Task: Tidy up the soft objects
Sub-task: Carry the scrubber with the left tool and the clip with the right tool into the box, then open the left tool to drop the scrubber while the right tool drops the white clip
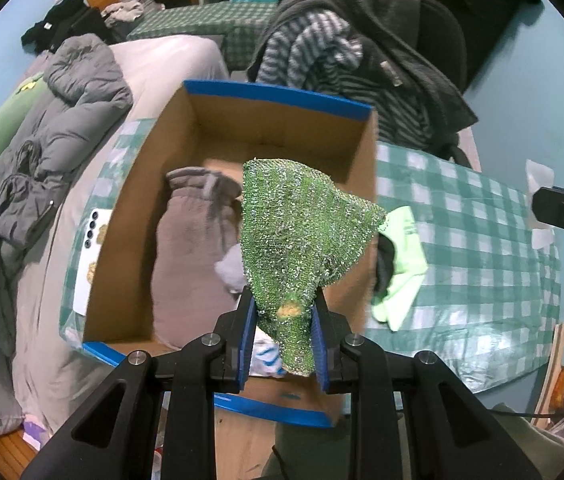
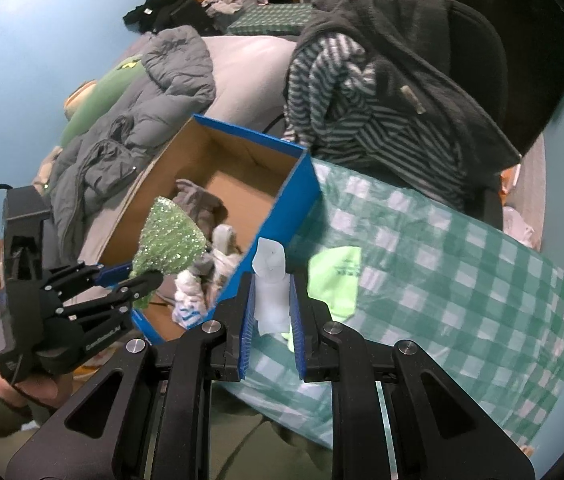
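Note:
My left gripper (image 1: 283, 312) is shut on a green sequined cloth (image 1: 301, 232) and holds it over the blue-rimmed cardboard box (image 1: 278, 98). The box holds a grey-brown fleece item (image 1: 190, 240) and several small white and grey pieces. My right gripper (image 2: 273, 300) is shut on a white soft cloth (image 2: 270, 284), held over the checked tablecloth just right of the box (image 2: 297, 200). The left gripper (image 2: 138, 276) with the sequined cloth (image 2: 168, 236) also shows in the right wrist view. A neon green cloth (image 1: 401, 268) lies on the table beside the box, also in the right wrist view (image 2: 335, 276).
The green checked tablecloth (image 2: 441, 264) covers the table. A chair piled with dark and striped clothing (image 1: 353, 52) stands behind the box. A grey puffer jacket (image 1: 42, 152) lies on the bed to the left. A white phone (image 1: 90, 256) lies beside the box's left wall.

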The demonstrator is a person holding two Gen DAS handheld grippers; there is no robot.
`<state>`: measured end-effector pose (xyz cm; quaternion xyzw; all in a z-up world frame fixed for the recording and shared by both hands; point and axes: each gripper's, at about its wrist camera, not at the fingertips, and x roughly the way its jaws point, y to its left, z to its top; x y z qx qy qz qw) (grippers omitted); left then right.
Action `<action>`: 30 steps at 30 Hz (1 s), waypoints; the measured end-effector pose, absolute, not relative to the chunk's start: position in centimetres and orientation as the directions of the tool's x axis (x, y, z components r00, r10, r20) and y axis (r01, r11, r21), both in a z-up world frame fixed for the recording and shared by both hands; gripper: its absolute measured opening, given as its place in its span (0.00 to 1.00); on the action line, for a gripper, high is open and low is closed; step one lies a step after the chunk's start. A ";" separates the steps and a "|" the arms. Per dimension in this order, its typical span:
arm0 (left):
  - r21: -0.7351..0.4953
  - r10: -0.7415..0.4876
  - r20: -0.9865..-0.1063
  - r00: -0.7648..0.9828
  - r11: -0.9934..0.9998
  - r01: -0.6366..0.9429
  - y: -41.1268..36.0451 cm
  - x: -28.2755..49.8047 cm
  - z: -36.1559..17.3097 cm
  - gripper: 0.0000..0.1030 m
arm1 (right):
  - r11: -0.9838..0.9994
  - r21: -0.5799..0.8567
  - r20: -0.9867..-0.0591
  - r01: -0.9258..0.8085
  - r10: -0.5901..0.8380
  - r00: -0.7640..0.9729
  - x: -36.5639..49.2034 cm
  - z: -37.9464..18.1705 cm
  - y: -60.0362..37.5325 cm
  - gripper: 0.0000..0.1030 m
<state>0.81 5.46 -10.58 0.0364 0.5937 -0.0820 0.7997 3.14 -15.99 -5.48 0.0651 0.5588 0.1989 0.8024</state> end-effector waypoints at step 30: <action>-0.025 -0.045 -0.984 0.172 0.993 0.112 12.0 3.0 -16.6 0.49 | 0.869 0.358 -0.884 -0.342 0.433 0.175 7.1 -9.7 -3.9 0.15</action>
